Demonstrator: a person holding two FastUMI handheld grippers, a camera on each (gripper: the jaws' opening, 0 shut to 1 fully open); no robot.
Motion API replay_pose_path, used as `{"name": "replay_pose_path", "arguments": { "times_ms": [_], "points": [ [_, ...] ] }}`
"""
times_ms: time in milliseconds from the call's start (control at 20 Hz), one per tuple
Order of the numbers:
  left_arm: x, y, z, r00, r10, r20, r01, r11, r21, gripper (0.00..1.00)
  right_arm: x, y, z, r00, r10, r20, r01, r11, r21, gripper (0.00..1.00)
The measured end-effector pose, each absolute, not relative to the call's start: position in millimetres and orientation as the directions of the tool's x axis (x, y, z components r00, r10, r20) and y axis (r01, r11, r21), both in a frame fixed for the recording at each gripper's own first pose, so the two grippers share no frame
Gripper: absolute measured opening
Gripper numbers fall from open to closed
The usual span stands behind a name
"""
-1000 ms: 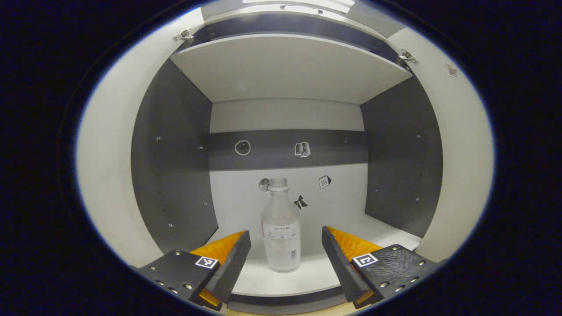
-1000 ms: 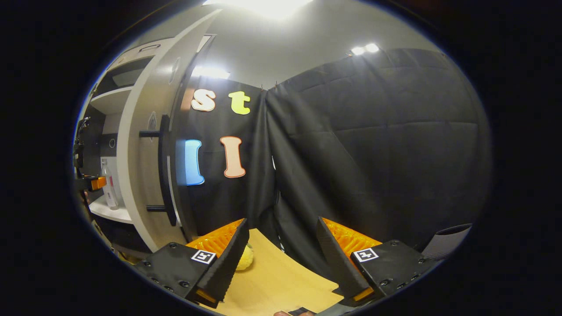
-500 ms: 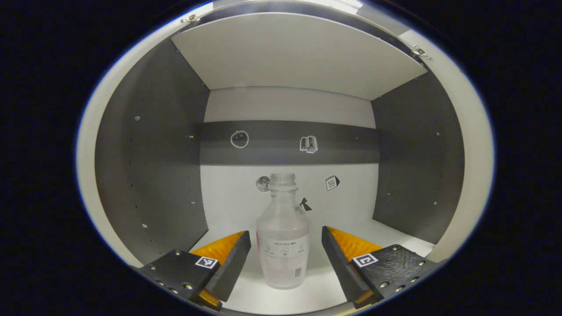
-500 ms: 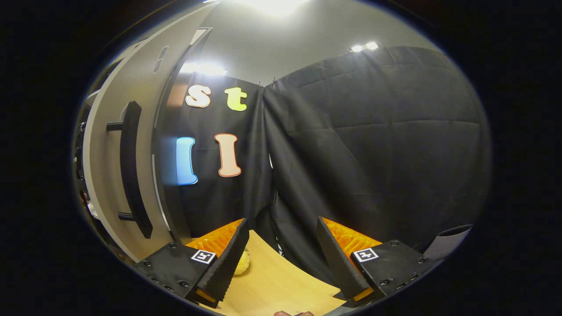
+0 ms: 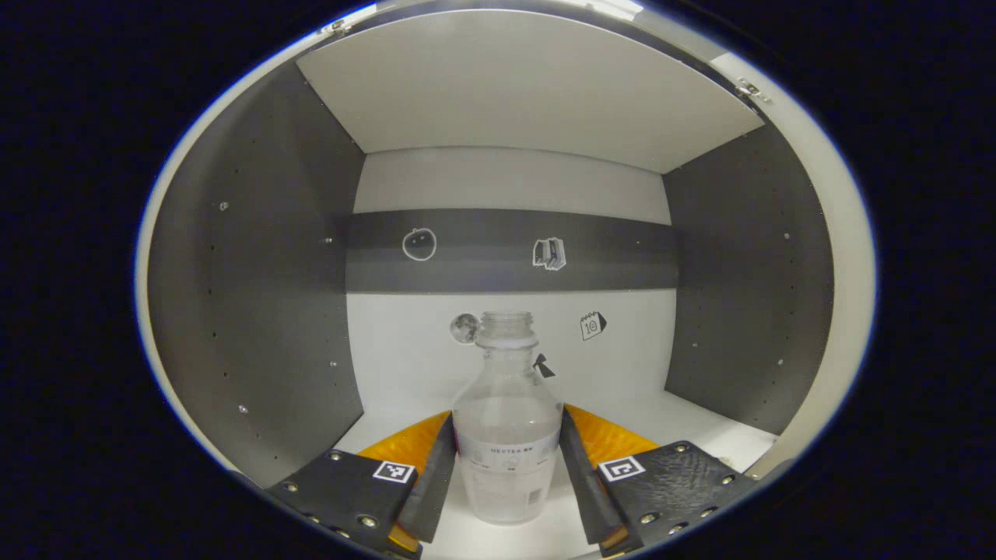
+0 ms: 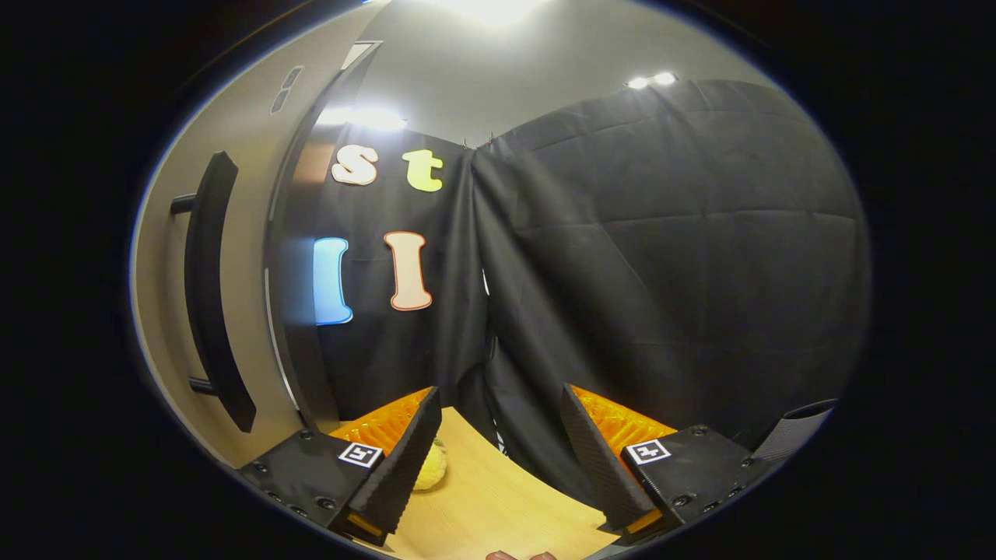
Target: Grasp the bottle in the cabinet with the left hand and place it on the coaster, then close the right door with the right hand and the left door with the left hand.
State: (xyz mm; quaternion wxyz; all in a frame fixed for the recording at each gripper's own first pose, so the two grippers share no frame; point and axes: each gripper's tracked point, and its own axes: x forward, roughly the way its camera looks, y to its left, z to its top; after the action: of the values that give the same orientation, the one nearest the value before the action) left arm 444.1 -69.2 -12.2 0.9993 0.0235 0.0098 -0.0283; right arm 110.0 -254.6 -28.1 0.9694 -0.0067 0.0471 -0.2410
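A: Where's the bottle [image 5: 507, 435]?
B: Upright on the cabinet [image 5: 257, 311] floor, left gripper [image 5: 507, 474] pressing both its sides.
A: And the right gripper [image 6: 498, 459]?
B: Spread wide, holding nothing, right of the door [image 6: 233, 257].

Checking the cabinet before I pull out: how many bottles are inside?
1. The bottle stands upright on the cabinet floor, between the left hand-held gripper fingers. Nothing appears hidden behind it.
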Motion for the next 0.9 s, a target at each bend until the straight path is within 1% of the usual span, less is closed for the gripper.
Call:
{"name": "replay_pose_path", "arguments": {
  "times_ms": [50, 100, 350, 400, 450, 500, 750, 800, 900],
  "points": [
    [443, -71, -10, 0.998, -0.065, -0.019, 0.065, 0.997, 0.046, 0.71, 110, -255, -27, 0.881, -0.466, -0.082, 0.464, 0.885, -0.039, 0.98],
    [443, -74, -8, 0.997, -0.07, -0.013, 0.07, 0.996, 0.046, 0.69, 110, -255, -27, 0.881, -0.466, -0.078, 0.464, 0.885, -0.044, 0.92],
    [422, -88, 12, 0.994, -0.113, 0.012, 0.112, 0.991, 0.068, 0.69, 100, -254, -26, 0.882, -0.465, -0.073, 0.465, 0.885, -0.028, 0.92],
    [412, -92, 20, 0.992, -0.127, 0.025, 0.126, 0.99, 0.065, 0.66, 96, -254, -26, 0.882, -0.465, -0.074, 0.464, 0.885, -0.025, 0.92],
    [400, -97, 26, 0.989, -0.142, 0.036, 0.139, 0.988, 0.06, 0.63, 93, -253, -26, 0.882, -0.465, -0.074, 0.464, 0.885, -0.023, 0.92],
    [388, -101, 30, 0.987, -0.157, 0.041, 0.154, 0.987, 0.054, 0.69, 89, -253, -25, 0.883, -0.463, -0.076, 0.463, 0.886, -0.019, 0.92],
    [306, -112, 37, 0.974, -0.222, 0.05, 0.221, 0.975, 0.009, 0.68, 64, -249, -23, 0.886, -0.459, -0.071, 0.459, 0.888, -0.013, 0.92],
    [289, -111, 35, 0.972, -0.228, 0.055, 0.228, 0.974, 0.012, 0.68, 59, -248, -23, 0.886, -0.458, -0.07, 0.459, 0.889, -0.01, 0.98],
    [258, -111, 31, 0.967, -0.249, 0.061, 0.248, 0.968, 0.027, 0.68, 50, -244, -21, 0.89, -0.45, -0.07, 0.451, 0.893, -0.004, 0.98]
  ]
}}
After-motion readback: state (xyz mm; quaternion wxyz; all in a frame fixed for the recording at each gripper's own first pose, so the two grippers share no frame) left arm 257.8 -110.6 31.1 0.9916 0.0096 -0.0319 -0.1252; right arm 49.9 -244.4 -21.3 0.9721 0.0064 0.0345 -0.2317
